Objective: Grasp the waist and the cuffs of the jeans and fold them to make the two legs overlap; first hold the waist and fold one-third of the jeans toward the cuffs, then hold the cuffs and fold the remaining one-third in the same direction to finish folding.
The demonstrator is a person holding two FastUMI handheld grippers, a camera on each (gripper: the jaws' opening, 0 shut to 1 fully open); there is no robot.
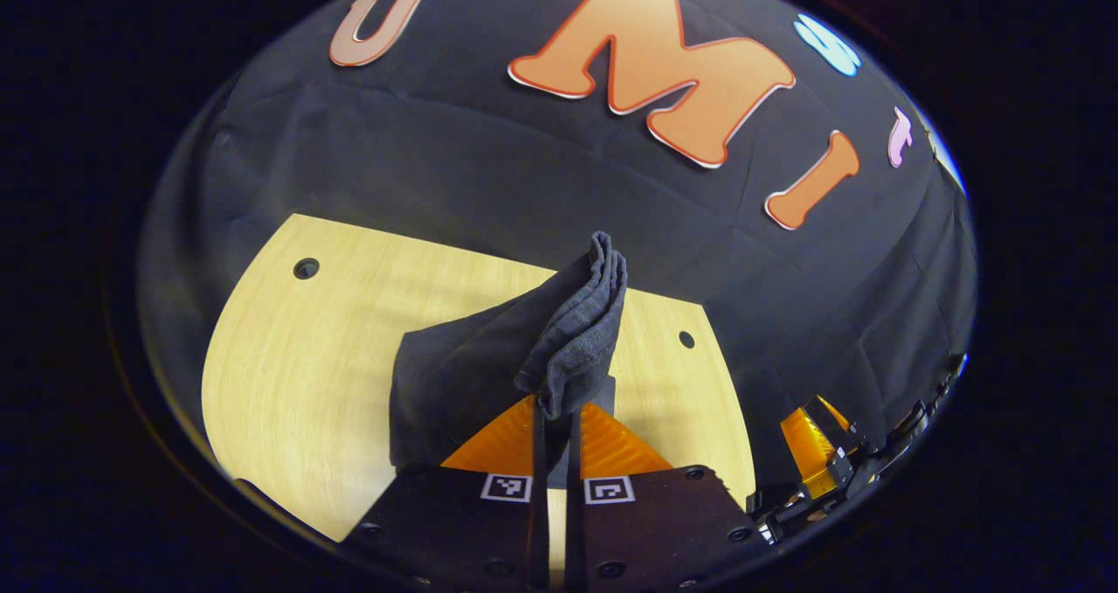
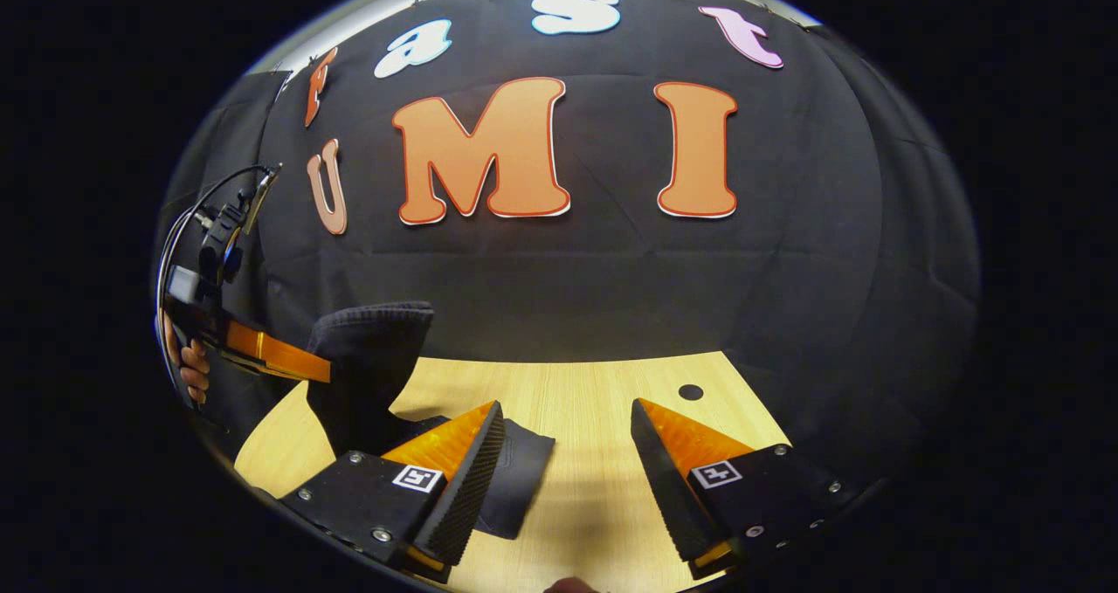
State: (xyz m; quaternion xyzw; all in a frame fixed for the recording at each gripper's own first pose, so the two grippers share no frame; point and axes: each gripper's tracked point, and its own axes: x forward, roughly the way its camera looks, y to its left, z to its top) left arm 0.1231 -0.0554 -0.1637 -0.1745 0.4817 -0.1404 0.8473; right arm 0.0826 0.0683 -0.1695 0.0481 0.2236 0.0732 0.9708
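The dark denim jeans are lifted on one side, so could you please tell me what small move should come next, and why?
Probably carry the left claw, shut on a bunched edge of the dark denim jeans, across and down onto the light wooden table. The right claw is open and holds nothing, with the rest of the jeans lying under it.

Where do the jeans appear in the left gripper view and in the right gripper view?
Left gripper view: the jeans rise in the lower centre, pinched between the fingers of the left tool and lifted above the table.
Right gripper view: the jeans hang at the lower left from the far tool, one end lying on the table beside the open right tool.
Shared landmark: the round hole in the table.
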